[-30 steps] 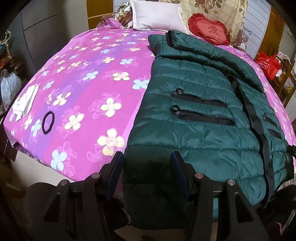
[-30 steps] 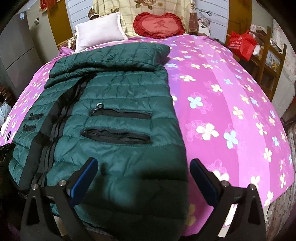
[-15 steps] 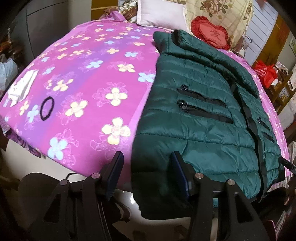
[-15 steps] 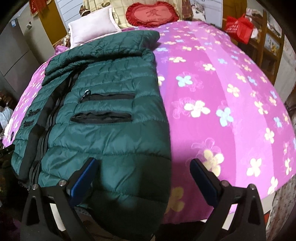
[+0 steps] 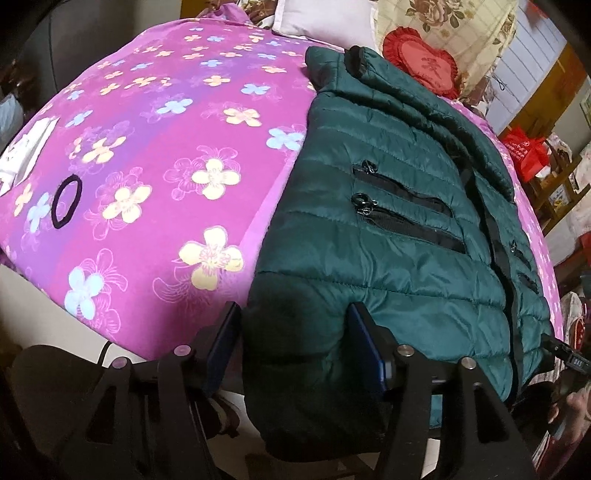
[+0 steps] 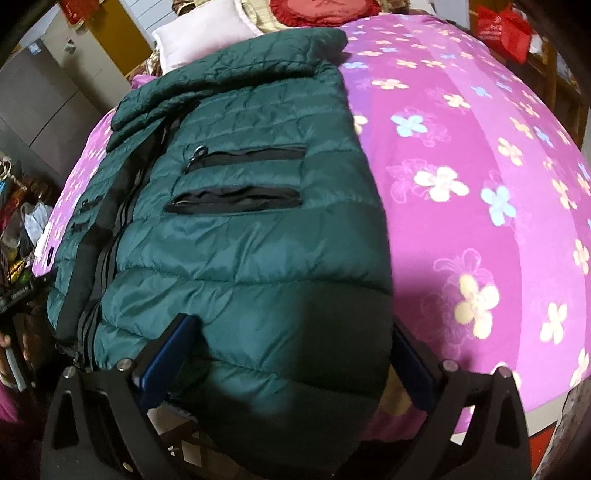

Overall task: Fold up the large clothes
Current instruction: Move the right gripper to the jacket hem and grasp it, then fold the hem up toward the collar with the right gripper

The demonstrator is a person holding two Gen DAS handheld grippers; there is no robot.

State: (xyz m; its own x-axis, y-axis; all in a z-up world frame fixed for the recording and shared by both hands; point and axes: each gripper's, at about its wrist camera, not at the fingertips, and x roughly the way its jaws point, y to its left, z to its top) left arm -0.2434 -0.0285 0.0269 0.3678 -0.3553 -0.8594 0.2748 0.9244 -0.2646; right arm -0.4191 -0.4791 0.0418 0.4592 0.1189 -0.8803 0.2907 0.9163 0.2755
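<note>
A dark green quilted jacket [image 5: 388, 240] lies front up on the pink flowered bed cover [image 5: 166, 147], its hem hanging over the near bed edge. My left gripper [image 5: 295, 343] straddles the hem's left corner and its jaws are opening. The right pad still touches the fabric, while the left pad stands just off the jacket's edge. In the right wrist view the jacket [image 6: 251, 240] fills the left half. My right gripper [image 6: 291, 358] is wide open around the hem's right corner, with fabric bulging between its fingers.
A black hair tie [image 5: 65, 201] and white papers [image 5: 26, 155] lie on the cover's left side. A white pillow [image 5: 325, 18] and a red heart cushion [image 5: 424, 62] sit at the headboard. A red bag [image 5: 524, 151] and wooden shelves stand beside the bed.
Both grippers have tipped down and closed in on the hem. The hem's right corner now sits between the right fingers. The left fingers stand slightly wider apart.
</note>
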